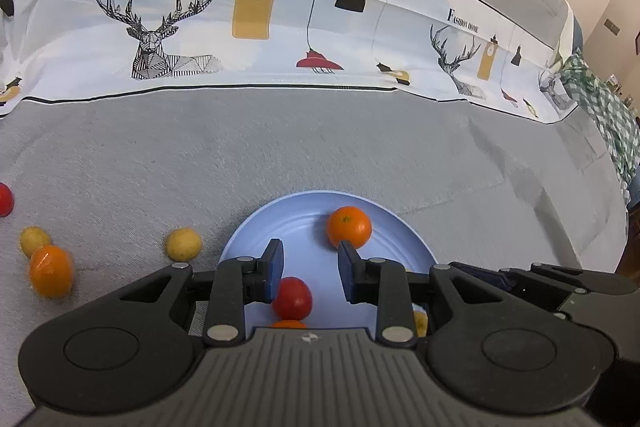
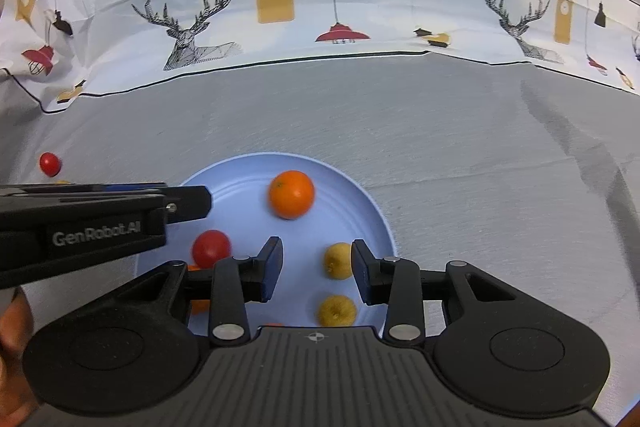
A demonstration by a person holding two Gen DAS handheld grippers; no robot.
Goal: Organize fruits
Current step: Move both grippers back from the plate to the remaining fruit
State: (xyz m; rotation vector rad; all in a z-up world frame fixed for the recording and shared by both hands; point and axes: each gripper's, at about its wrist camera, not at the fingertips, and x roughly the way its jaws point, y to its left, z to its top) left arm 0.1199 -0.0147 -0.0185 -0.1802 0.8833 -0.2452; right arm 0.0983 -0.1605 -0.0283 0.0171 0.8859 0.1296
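Observation:
A light blue plate [image 1: 380,219] [image 2: 360,203] lies on the grey cloth. On it sit an orange [image 1: 349,227] [image 2: 291,193], a red tomato [image 1: 293,298] [image 2: 211,248] and two yellow fruits [image 2: 338,260] [image 2: 337,310]. My left gripper [image 1: 310,267] is open and empty over the plate, the tomato just below its left finger. My right gripper [image 2: 316,267] is open and empty over the plate, a yellow fruit beside its right finger. The left gripper also shows in the right wrist view [image 2: 120,211], at the plate's left side.
Loose on the cloth left of the plate lie a yellow fruit [image 1: 183,244], an orange [image 1: 51,271], another yellow fruit [image 1: 35,240] and a red tomato [image 1: 5,199] [image 2: 50,164]. A printed white cloth band [image 1: 240,27] runs across the back. A green checked cloth [image 1: 608,107] lies far right.

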